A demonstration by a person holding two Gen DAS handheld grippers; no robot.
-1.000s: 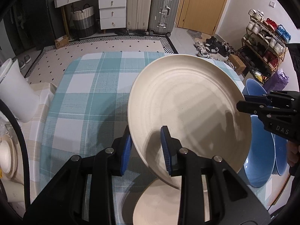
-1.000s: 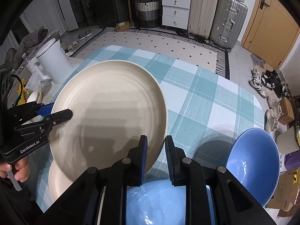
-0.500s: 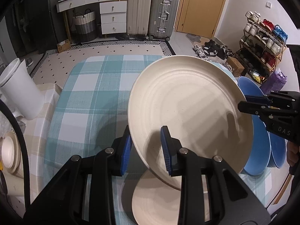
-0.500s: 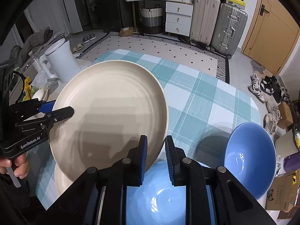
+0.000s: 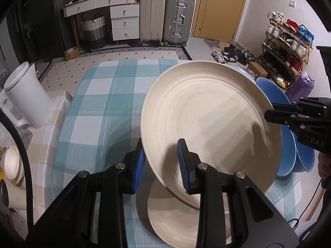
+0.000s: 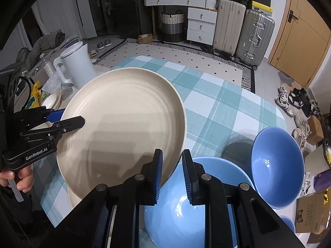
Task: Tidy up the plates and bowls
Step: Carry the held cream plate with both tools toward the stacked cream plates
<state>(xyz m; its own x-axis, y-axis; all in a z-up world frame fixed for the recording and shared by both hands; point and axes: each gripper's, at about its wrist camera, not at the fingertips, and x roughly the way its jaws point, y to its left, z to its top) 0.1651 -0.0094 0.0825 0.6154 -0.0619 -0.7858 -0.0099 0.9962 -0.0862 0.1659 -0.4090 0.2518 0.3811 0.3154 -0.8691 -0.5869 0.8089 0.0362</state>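
Both grippers, left (image 5: 160,165) and right (image 6: 171,172), clamp opposite rims of the stiff, smooth, breakable-looking plate (image 5: 206,119), which probably slips easily.

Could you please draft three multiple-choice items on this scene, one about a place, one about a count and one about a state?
1. Where does the white kettle stand in the right wrist view?
A. on the blue check tablecloth
B. left of the table, beyond the lifted cream plate
C. inside a blue bowl

2. How many blue bowls show their insides in the right wrist view?
A. one
B. two
C. four

3. How is the cream plate held?
A. by both the left gripper and the right gripper, on opposite edges
B. by the left gripper only
C. flat on the table, untouched

Answers: 1 B, it stands on the cluttered side surface; 2 B, one near, one at the right; 3 A, each gripper clamps a rim, and the plate is tilted off the table.
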